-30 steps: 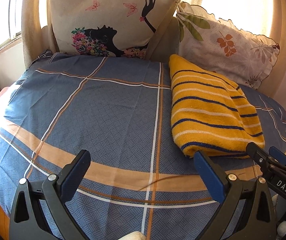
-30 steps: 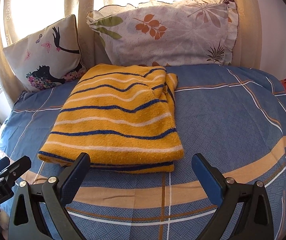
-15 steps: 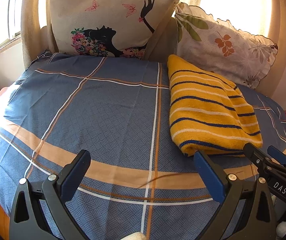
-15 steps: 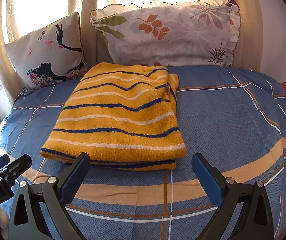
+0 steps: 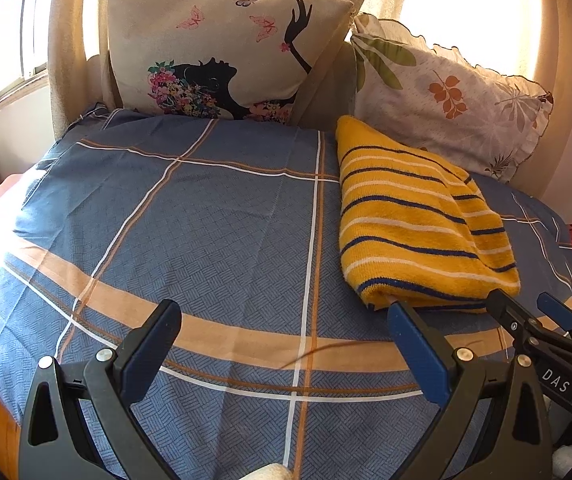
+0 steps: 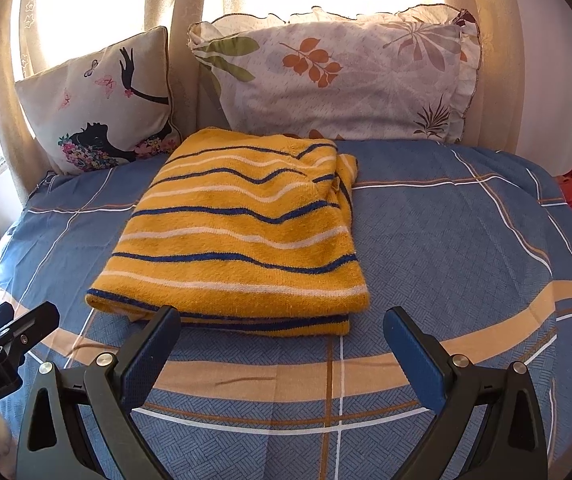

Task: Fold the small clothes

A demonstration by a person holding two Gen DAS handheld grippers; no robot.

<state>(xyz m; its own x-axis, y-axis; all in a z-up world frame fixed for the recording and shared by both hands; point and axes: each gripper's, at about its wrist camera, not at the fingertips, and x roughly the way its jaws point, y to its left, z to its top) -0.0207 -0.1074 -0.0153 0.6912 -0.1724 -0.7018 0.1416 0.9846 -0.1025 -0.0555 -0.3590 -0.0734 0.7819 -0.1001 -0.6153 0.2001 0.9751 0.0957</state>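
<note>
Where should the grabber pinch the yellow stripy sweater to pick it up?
Probably the near edge of the sweater, coming in low from the front. It lies folded flat on the bed, and its stacked layers show along that edge, facing the open right gripper.

left wrist: low over bed's near edge, facing pillows | right wrist: same, further right | shared: sweater

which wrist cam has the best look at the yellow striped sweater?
Right wrist. The yellow striped sweater lies folded, centred ahead of the open right tool, whole top and layered near edge visible. Left wrist shows it off to the right, foreshortened, near corner behind a finger.
</note>
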